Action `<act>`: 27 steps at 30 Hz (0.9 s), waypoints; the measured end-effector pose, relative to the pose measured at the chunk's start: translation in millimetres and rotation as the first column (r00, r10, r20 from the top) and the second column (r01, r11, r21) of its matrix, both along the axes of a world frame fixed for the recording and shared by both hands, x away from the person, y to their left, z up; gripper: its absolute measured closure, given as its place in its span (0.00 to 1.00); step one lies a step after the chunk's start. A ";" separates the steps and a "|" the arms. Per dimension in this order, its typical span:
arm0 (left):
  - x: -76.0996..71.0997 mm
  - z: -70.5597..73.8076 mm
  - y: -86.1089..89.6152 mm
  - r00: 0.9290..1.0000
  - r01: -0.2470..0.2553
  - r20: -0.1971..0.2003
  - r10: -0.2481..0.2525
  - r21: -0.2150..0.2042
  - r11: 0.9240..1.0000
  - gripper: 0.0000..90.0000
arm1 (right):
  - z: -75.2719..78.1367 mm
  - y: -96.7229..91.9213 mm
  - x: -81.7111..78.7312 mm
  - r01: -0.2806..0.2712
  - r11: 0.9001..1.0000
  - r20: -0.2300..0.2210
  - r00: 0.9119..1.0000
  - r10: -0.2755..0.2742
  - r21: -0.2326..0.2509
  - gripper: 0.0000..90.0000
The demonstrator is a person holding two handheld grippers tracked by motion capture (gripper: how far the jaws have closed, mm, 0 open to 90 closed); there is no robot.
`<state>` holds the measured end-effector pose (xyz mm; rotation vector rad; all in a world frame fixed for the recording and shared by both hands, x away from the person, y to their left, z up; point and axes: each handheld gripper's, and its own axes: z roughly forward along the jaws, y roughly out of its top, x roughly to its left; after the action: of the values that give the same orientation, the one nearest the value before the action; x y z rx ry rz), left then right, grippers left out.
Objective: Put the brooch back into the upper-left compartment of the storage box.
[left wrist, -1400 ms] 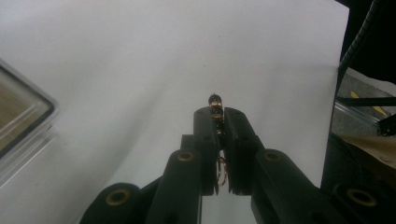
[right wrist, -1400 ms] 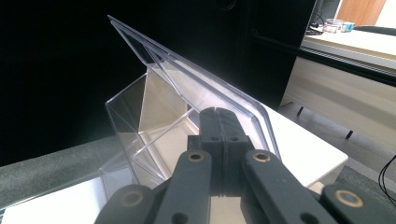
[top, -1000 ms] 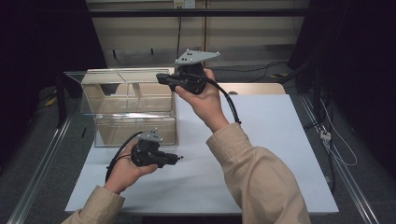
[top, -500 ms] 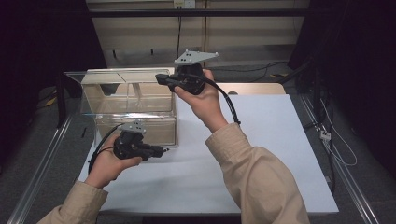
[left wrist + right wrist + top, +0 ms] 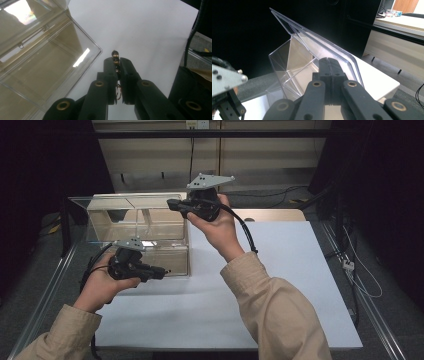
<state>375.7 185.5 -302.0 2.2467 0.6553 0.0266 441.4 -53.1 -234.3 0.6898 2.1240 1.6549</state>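
Left gripper view: beaded chain [image 5: 115, 56], gold-black, pinched.

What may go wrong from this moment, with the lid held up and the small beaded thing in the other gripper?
1. The right gripper pinches only the edge of the clear lid; if it slips, the lid may drop shut on the box.
2. The left gripper holds a thin beaded piece by little; it may slide out onto the white sheet.
3. The piece is close to the box corner and may knock against it.

no readable text, no labels, no brand marks, no numbers on anything
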 end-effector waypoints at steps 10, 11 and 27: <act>4.3 13.3 5.8 1.000 -0.011 -0.013 0.012 0.008 1.000 0.94 | 0.6 -0.9 -0.6 0.001 1.000 0.002 1.000 -0.001 -0.005 1.00; 4.5 14.8 6.2 1.000 -0.014 -0.016 0.014 0.007 1.000 0.94 | 0.7 -1.2 -0.7 0.001 1.000 0.001 1.000 -0.001 -0.004 1.00; 12.6 35.5 21.2 0.999 -0.046 -0.013 0.046 0.008 0.999 0.94 | 0.4 -1.3 -0.6 0.002 1.000 0.002 1.000 -0.002 -0.006 1.00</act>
<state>388.3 206.8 -266.5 2.2404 0.7152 0.0377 440.8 -54.3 -233.9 0.6880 2.1259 1.6473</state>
